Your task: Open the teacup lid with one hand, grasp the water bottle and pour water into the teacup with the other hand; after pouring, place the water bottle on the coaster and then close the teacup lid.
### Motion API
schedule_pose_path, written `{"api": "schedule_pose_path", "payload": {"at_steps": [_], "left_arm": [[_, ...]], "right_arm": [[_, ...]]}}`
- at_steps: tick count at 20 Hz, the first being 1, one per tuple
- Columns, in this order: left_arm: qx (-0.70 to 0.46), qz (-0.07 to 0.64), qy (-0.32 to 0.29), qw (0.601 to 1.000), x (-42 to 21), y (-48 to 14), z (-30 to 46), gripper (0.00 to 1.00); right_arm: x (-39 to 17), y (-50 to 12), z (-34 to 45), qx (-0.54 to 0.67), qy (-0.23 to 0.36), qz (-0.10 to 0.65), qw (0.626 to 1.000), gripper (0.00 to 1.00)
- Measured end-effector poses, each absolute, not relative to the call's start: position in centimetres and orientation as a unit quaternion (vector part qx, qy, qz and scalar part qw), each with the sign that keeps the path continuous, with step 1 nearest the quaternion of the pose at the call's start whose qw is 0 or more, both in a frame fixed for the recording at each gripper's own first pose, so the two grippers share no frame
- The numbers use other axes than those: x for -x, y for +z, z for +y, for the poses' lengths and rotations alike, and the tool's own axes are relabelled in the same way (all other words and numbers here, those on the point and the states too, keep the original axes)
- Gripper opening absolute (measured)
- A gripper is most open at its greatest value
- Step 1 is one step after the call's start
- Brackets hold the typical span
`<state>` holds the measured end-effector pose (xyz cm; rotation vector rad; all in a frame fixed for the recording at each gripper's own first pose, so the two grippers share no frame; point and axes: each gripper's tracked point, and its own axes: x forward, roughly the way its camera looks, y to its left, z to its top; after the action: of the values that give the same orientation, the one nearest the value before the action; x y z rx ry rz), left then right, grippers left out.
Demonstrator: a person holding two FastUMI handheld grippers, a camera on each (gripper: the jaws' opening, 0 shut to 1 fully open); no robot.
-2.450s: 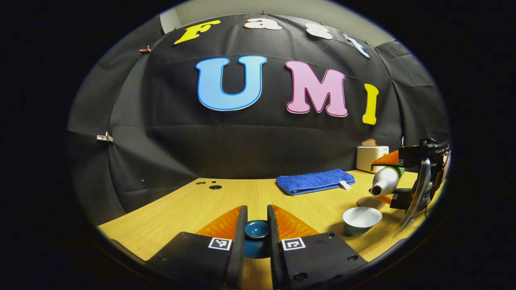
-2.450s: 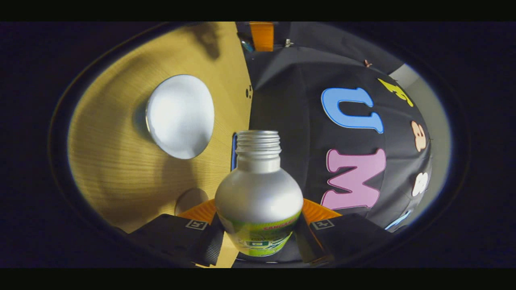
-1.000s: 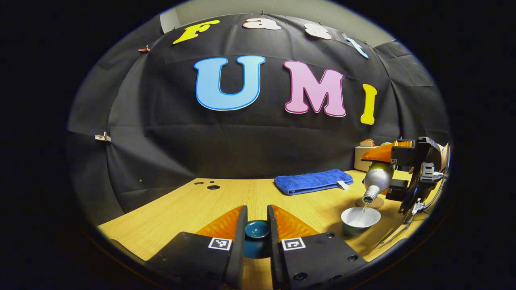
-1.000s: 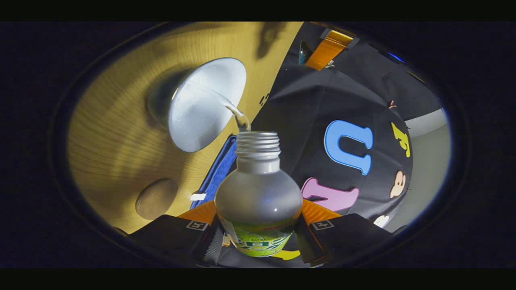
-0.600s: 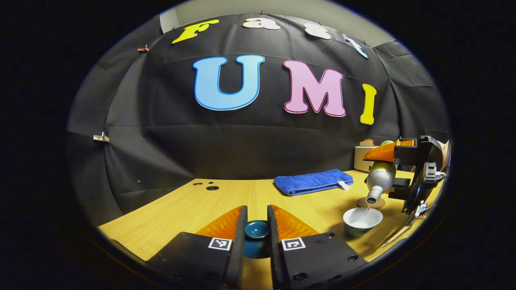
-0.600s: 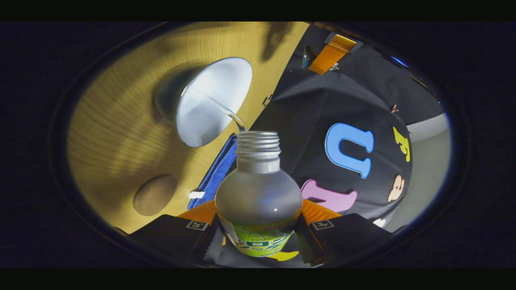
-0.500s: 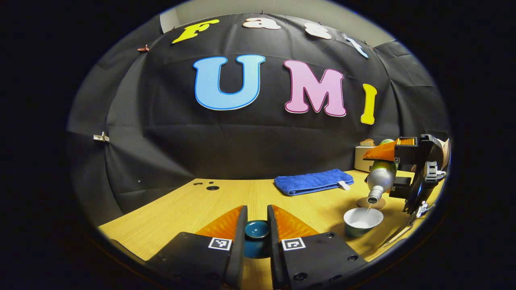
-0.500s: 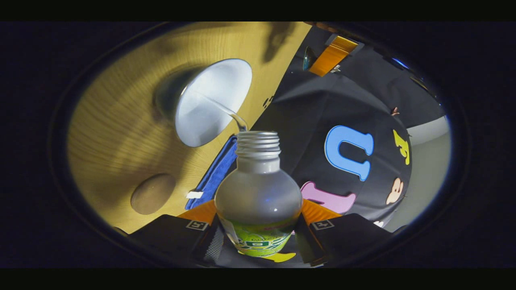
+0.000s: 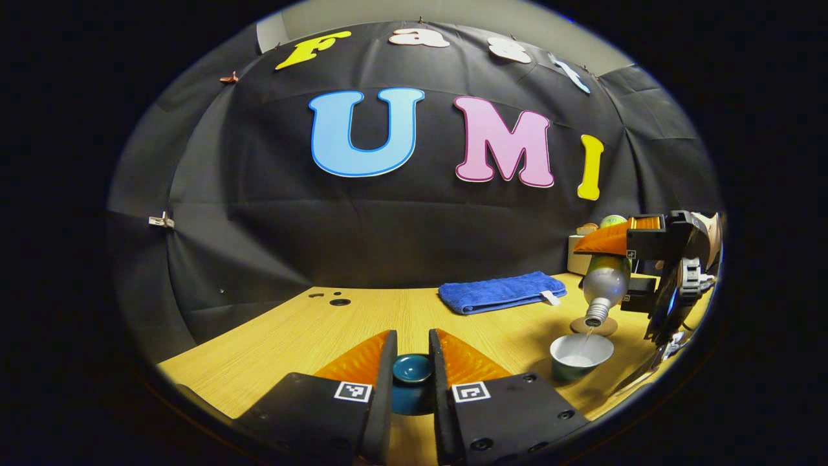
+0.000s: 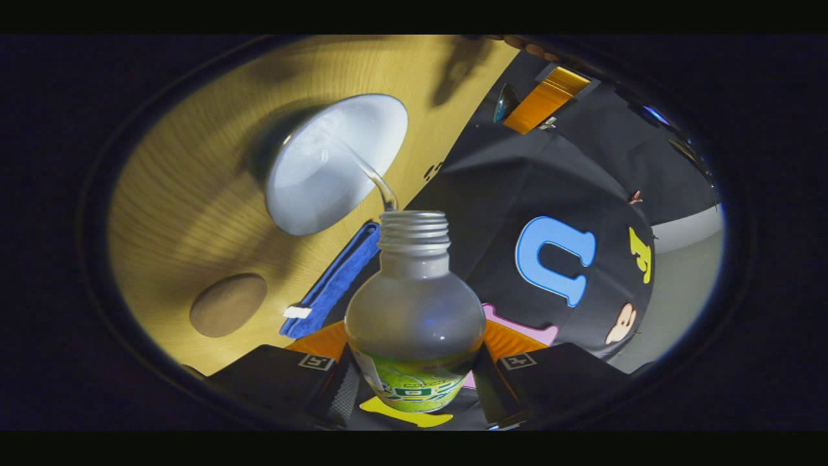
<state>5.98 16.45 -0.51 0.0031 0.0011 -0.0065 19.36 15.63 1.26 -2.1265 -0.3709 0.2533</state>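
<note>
My left gripper (image 9: 412,378) is shut on the dark teal teacup lid (image 9: 412,369), held low over the wooden table (image 9: 310,336). At the right of the left gripper view, the right gripper (image 9: 624,268) holds the silver water bottle (image 9: 605,285) tipped mouth down over the open white-lined teacup (image 9: 581,354), with a thin stream of water falling in. In the right gripper view, my right gripper (image 10: 414,378) is shut on the bottle (image 10: 414,310); water runs from its threaded neck into the teacup (image 10: 330,165). The round brown coaster (image 10: 228,304) lies bare beside the cup.
A folded blue towel (image 9: 501,291) lies at the back of the table, also seen as the towel (image 10: 330,285) in the right gripper view. A white toaster (image 9: 579,255) stands at the back right corner. Small dark holes (image 9: 338,301) mark the table's far left.
The bottle went from level to steeply tipped and water began streaming into the teacup; it has tilted a little further in the last half second. My left gripper has kept still with the lid.
</note>
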Motion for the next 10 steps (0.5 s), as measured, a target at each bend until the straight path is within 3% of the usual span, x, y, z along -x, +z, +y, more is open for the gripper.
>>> {"api": "schedule_pose_path", "payload": {"at_steps": [10], "left_arm": [[-0.002, 0.0, -0.008, 1.0, -6.0, -0.5, 16.2, 0.31]], "right_arm": [[-18.8, 4.4, 16.3, 0.876, 0.087, -0.173, 0.442, 0.77]]}}
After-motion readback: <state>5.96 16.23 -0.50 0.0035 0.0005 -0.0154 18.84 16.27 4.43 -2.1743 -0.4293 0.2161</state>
